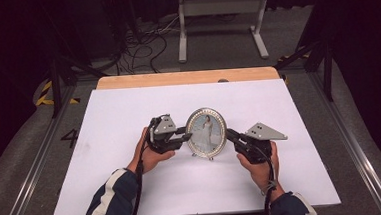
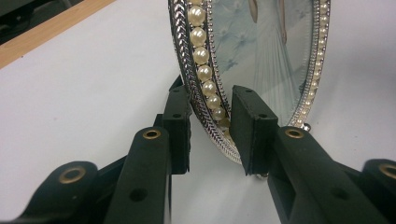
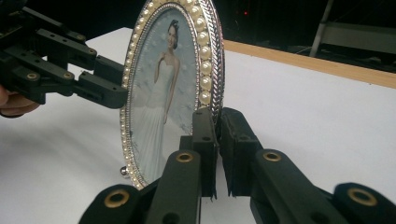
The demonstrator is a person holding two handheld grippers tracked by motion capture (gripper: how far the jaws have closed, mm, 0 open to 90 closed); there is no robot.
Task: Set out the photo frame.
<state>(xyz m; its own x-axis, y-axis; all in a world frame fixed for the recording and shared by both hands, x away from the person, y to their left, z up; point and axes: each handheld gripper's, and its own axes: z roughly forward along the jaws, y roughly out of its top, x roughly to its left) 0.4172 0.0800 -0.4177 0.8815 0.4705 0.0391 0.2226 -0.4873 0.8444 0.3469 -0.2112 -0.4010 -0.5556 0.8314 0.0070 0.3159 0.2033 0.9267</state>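
Observation:
An oval photo frame (image 1: 206,131) with a pearl and silver rim stands upright on the white table (image 1: 119,117); it holds a picture of a person in a white dress. My right gripper (image 3: 218,140) is shut on the frame's (image 3: 159,93) right edge, its jaws pressed on the rim front and back. At the frame's (image 2: 261,56) left edge, my left gripper (image 2: 210,130) is open, one jaw behind the rim and one in front, with a gap showing. In the high view the left gripper (image 1: 187,133) and right gripper (image 1: 228,133) flank the frame.
The white sheet leaves a strip of wooden tabletop (image 1: 186,77) bare at the far edge. Beyond it on the floor are a grey metal stand (image 1: 220,15) and loose cables (image 1: 144,45). Metal rails (image 1: 353,142) run along both sides of the table.

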